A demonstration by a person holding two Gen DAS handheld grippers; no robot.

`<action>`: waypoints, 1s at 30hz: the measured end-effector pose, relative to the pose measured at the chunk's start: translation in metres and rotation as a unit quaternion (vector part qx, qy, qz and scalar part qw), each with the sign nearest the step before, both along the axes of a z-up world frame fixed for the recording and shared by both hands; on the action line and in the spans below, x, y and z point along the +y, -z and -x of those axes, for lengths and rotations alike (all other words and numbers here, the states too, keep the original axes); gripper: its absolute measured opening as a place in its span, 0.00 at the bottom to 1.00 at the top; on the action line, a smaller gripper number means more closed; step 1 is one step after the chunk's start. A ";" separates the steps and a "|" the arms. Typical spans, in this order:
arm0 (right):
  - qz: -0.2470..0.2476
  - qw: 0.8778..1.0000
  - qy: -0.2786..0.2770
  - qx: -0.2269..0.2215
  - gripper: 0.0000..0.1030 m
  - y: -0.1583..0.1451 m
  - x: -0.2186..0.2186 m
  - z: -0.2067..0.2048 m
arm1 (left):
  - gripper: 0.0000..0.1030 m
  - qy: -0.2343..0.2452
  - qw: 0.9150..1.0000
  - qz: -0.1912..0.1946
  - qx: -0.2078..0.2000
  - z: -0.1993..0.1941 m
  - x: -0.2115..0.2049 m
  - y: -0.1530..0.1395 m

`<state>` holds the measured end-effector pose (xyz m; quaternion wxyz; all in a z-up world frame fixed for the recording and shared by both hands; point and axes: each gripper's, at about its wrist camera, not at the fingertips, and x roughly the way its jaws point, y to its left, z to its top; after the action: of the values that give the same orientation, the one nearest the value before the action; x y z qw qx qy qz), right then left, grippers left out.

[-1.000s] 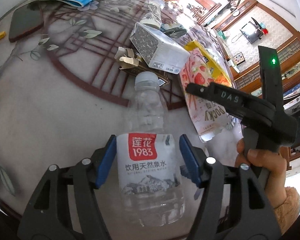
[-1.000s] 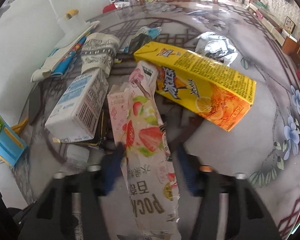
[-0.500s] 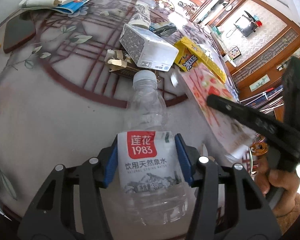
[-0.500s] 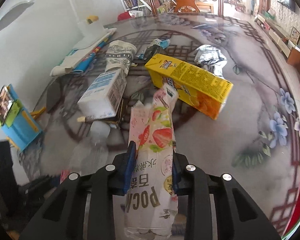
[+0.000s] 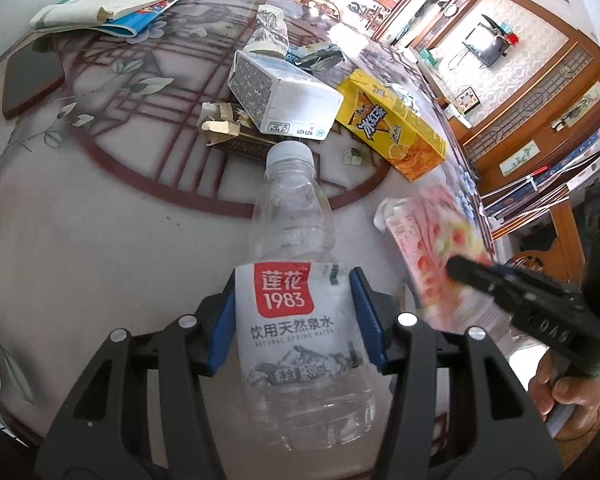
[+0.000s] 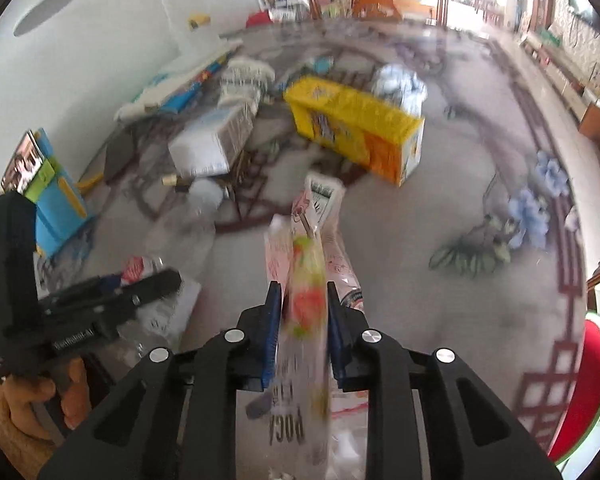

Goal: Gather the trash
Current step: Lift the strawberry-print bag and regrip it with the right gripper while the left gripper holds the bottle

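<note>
Left wrist view: left hand-held gripper (image 5: 292, 316) clamped on clear water bottle (image 5: 296, 280), cap toward the clutter. Right hand-held gripper (image 6: 300, 320), jaws just narrowed, pinching pink snack pouch (image 6: 312, 280) above bare bench (image 6: 440, 208). Yellow carton (image 5: 392, 132) and white carton (image 5: 284, 96) crowded mid-bench; open surface nearer, bench edge (image 5: 472, 184) close on the right.

Left gripper (image 5: 293, 316) is angling downward, fingers (image 5: 223, 326) clamping something; right gripper (image 6: 300, 330) is also pitching down, fingers (image 6: 271, 332) pinching in tight after just closing further.
</note>
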<state>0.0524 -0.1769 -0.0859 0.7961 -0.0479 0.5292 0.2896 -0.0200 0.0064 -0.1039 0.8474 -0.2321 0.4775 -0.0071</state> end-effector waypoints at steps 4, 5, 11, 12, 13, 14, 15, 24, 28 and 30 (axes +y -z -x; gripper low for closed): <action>0.048 0.998 -0.021 -0.020 0.52 0.006 0.011 0.008 | 0.49 -0.001 1.000 0.001 0.003 -0.003 0.000 0.004; 0.062 0.997 -0.029 -0.026 0.52 0.008 0.014 0.010 | 0.50 0.000 1.000 0.001 0.003 -0.004 0.000 0.004; 0.106 0.993 -0.049 -0.033 0.47 0.023 0.021 0.018 | 0.51 0.009 1.000 -0.006 0.006 -0.004 -0.003 0.006; 0.108 0.992 -0.050 -0.036 0.36 0.023 0.021 0.019 | 0.50 0.010 1.000 -0.008 0.005 -0.004 -0.004 0.005; 0.113 0.991 -0.048 -0.043 0.32 0.021 0.022 0.019 | 0.50 0.011 1.000 -0.010 0.004 -0.004 -0.004 0.005; 0.111 0.992 -0.046 -0.046 0.32 0.018 0.022 0.018 | 0.50 0.011 1.000 -0.010 0.004 -0.004 -0.005 0.004; 0.107 0.992 -0.044 -0.048 0.32 0.015 0.021 0.017 | 0.50 0.013 1.000 -0.010 0.005 -0.004 -0.005 0.004; 0.038 0.996 -0.026 -0.074 0.32 -0.011 0.003 0.016 | 0.50 0.020 0.999 0.003 -0.033 0.001 -0.007 -0.007; 0.007 0.997 -0.006 -0.081 0.32 -0.014 -0.010 0.015 | 0.50 0.025 0.999 -0.003 -0.042 0.004 -0.012 -0.009; -0.003 0.997 0.009 -0.080 0.32 -0.014 -0.018 0.012 | 0.50 0.025 0.999 -0.008 -0.046 0.004 -0.013 -0.010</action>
<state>0.0405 -0.1949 -0.0716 0.8385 -0.0635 0.4634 0.2797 -0.0236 -0.0065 -0.0941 0.8697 -0.2133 0.4438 -0.0349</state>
